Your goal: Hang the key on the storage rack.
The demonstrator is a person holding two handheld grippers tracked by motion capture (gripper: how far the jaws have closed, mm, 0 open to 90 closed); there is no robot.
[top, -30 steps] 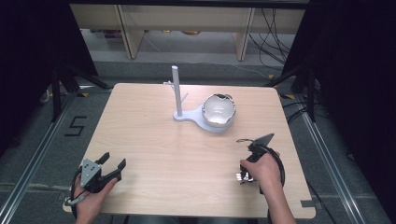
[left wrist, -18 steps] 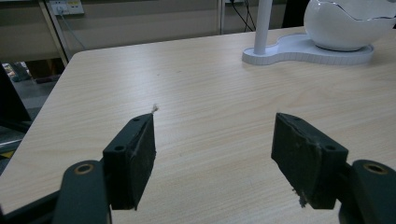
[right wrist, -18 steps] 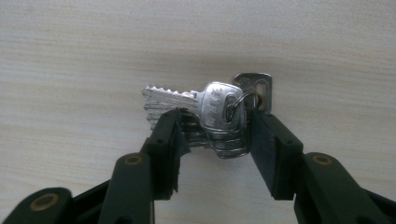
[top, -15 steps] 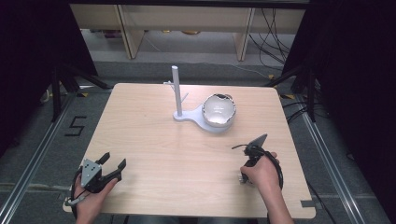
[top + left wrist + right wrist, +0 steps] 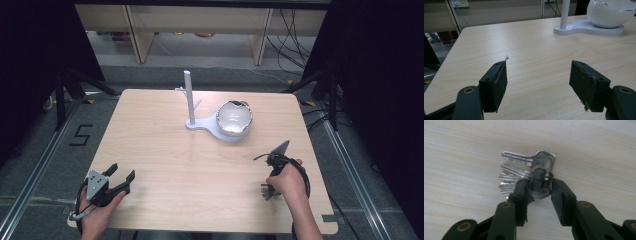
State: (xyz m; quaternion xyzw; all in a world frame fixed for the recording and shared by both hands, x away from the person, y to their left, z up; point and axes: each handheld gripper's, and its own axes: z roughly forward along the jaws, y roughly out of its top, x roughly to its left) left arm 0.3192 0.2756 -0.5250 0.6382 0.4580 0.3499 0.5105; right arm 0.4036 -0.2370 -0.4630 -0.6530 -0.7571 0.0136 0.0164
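Metal keys [image 5: 530,176] lie between the right gripper's [image 5: 539,188] half-closed, just-closing jaws, seemingly gripped.

On the table [image 5: 165,150], the stand [image 5: 192,107] is at the far middle, and the bowl [image 5: 234,118] sits on the stand's base, to the right of its post. The bunch of keys [image 5: 529,176] lies near the right front edge, between the jaws of the right gripper [image 5: 539,192]. The left gripper [image 5: 120,181] is at the front left corner, well apart from the keys.
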